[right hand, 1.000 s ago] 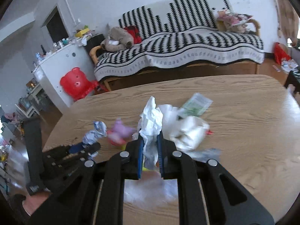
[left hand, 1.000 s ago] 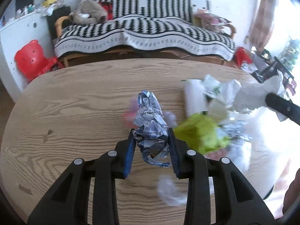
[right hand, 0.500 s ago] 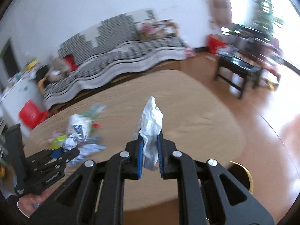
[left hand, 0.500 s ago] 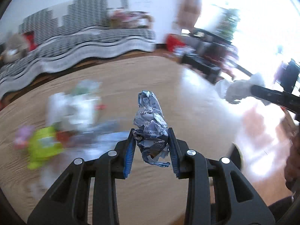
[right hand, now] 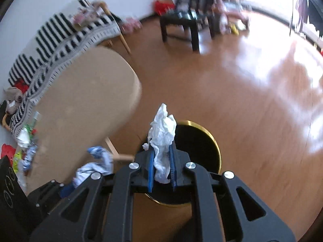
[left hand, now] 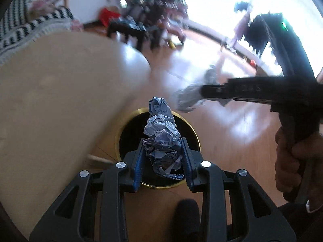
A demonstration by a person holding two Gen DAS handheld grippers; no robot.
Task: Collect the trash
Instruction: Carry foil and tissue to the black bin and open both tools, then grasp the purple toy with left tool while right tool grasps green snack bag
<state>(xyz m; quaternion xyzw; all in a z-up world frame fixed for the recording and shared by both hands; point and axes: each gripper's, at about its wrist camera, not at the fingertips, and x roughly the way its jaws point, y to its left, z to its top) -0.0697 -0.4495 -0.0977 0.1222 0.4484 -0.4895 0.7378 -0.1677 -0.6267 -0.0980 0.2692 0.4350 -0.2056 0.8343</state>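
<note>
Left gripper (left hand: 163, 161) clamped on a crumpled blue-printed paper wad (left hand: 162, 139), right gripper (right hand: 161, 166) pinched shut on a crumpled white tissue (right hand: 162, 141), both hung above a round black gold-rimmed bin (left hand: 129, 133) on the floor beside the wooden table (left hand: 60, 100)

Crumpled paper wad (left hand: 162, 139), glossy wooden floor (right hand: 252, 100)

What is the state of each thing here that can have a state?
Left tool: shut on the crumpled printed paper, over the bin.
Right tool: shut on the white tissue.
Bin: open, no lid, on the floor.
Trash pile: not yet collected, on the table.
</note>
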